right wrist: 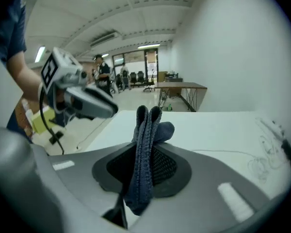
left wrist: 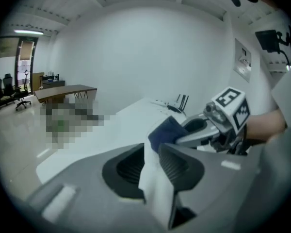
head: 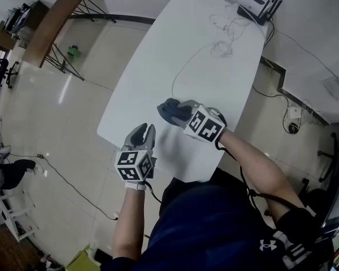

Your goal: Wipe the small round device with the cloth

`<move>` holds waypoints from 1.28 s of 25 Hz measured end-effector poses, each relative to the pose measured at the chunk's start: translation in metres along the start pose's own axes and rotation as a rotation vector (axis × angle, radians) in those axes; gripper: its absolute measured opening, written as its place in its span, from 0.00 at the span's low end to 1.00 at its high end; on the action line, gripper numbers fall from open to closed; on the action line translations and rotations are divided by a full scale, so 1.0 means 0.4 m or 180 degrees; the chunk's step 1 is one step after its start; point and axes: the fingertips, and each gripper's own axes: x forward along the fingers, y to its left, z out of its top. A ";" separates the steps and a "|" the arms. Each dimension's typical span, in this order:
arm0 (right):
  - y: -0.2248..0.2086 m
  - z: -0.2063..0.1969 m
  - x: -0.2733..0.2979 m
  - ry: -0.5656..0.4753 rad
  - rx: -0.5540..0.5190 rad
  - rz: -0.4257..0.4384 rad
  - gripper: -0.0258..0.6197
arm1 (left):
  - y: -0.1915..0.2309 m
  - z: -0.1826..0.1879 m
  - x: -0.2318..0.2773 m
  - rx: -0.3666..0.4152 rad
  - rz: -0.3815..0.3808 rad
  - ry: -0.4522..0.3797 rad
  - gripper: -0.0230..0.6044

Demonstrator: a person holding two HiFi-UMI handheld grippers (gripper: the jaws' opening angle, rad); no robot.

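While the right gripper (right wrist: 144, 152) pinches the soft, light cloth (right wrist: 148, 125), the left gripper (left wrist: 153, 152) grips what is probably the small round device (left wrist: 157, 188) above the table (head: 203, 66). It looks thin, smooth and slippery, so it is best held at its rim.

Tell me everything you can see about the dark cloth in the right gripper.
The cloth is dark blue-grey, with a soft knitted look. It is folded into layers and clamped on edge between the jaws of the right gripper. Its rounded top sticks out past the jaw tips; its other end droops behind them. It is held over the white table.
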 end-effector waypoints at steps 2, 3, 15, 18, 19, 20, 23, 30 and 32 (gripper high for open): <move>-0.062 0.015 -0.029 -0.0351 0.0594 0.0069 0.16 | -0.012 -0.013 0.005 0.0086 0.0007 0.0040 0.19; -0.095 0.026 -0.048 -0.0530 0.0924 0.0122 0.16 | -0.016 -0.018 0.013 0.0179 0.0008 0.0064 0.19; -0.209 -0.201 0.012 -0.0166 0.2117 0.0125 0.16 | -0.129 0.017 0.224 0.1333 -0.0252 0.0563 0.32; -0.202 -0.231 0.028 0.0006 0.1972 -0.0014 0.16 | -0.120 0.011 0.248 0.1338 -0.0234 0.0699 0.26; -0.212 -0.226 0.018 0.0014 0.1844 -0.0131 0.16 | -0.116 0.005 0.255 0.1315 -0.0236 0.0743 0.26; -0.224 -0.212 -0.001 -0.0006 0.1654 -0.0282 0.16 | -0.112 -0.002 0.262 0.1282 -0.0240 0.0781 0.26; -0.236 -0.095 -0.081 -0.0273 0.0697 -0.0704 0.16 | -0.108 -0.011 0.269 0.1132 -0.0266 0.0794 0.27; -0.042 0.157 -0.117 -0.0501 -0.1581 -0.0645 0.16 | -0.096 0.024 0.190 0.0725 -0.0228 0.0510 0.27; -0.006 0.135 -0.075 -0.0245 -0.2146 -0.0691 0.16 | -0.094 0.010 0.159 0.0596 -0.0229 0.0499 0.26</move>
